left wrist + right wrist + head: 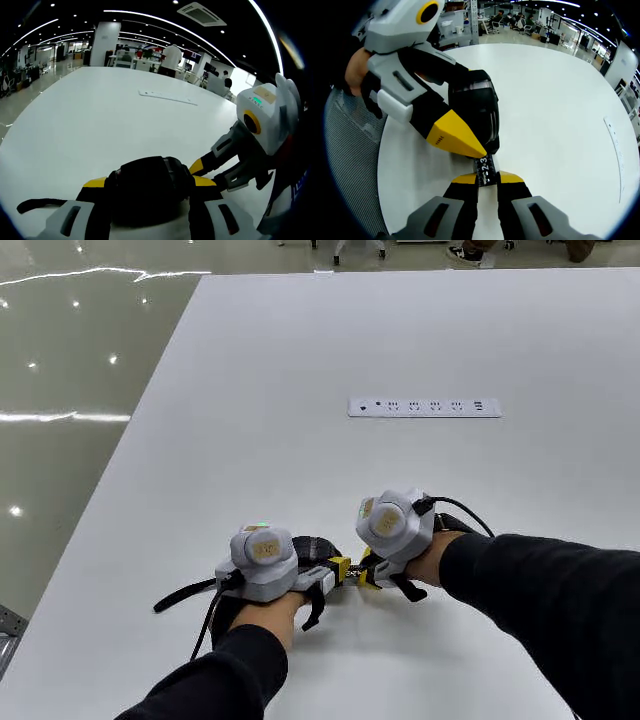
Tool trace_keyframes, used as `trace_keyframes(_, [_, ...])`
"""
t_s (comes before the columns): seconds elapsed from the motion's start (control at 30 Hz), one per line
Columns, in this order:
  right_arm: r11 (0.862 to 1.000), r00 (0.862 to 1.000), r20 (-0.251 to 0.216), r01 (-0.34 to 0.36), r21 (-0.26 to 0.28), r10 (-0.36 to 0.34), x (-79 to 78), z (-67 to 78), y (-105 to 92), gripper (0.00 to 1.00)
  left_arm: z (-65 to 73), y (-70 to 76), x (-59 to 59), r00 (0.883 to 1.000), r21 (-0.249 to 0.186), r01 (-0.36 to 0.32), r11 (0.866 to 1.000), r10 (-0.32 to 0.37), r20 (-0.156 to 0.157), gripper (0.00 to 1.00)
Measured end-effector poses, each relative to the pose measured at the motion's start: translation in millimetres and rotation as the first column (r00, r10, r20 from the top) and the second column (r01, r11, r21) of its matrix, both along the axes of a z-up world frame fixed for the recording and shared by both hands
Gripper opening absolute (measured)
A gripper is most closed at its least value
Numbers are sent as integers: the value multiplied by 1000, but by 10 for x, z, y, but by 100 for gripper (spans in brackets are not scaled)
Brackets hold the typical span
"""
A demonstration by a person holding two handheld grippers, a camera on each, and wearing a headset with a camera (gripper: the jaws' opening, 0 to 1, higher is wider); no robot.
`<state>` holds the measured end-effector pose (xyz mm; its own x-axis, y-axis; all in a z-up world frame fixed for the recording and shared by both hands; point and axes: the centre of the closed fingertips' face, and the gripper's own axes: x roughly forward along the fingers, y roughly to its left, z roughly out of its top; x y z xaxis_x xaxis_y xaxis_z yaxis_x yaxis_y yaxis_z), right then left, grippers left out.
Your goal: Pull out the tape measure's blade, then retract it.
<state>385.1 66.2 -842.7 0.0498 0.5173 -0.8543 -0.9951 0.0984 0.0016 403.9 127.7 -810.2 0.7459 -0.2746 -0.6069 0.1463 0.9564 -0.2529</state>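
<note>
On the white table (300, 350), the left gripper (150, 182) clamps the black tape measure (476, 107) at six o'clock, and the right gripper (487, 178) pinches its blade (483, 167). A power strip (424, 407) lies toward twelve; glossy floor (70, 370) shines at nine.

Worktop: a broad white worktop (300, 360) is shown, matte and evenly lit.
Floor: a glossy pale-green floor (70, 370) is seen to the left, dotted with reflected lamps.
Ceiling: long curved strip lights (150, 15) and a square air vent (202, 13) are set in a dark ceiling.
Far end: a white pillar (106, 37), desks (134, 63) and standing people (172, 54) are made out beyond the worktop's edge.
Fixture: a white power strip (424, 407) is laid flat on the worktop.
</note>
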Motion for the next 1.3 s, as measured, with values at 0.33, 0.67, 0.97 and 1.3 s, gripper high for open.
trace_keyframes(0.33, [999, 1000, -12, -19, 28, 19, -12, 31, 34, 10, 2, -3, -2, 1000, -9, -2, 1000, 2, 4, 59])
trace_keyframes(0.67, [994, 999, 36, -10, 111, 6, -49, 53, -114, 11, 7, 0, -13, 1000, -11, -1, 1000, 1, 6, 59])
trace_keyframes(0.97, [993, 998, 62, -35, 116, 28, -29, 49, -33, 10, 3, 2, -15, 1000, -15, 7, 1000, -7, -1, 59])
trace_keyframes(1.3, [992, 999, 41, -22, 122, 17, 2, 32, -7, 8, 12, 8, -15, 1000, -38, 6, 999, -6, 5, 59])
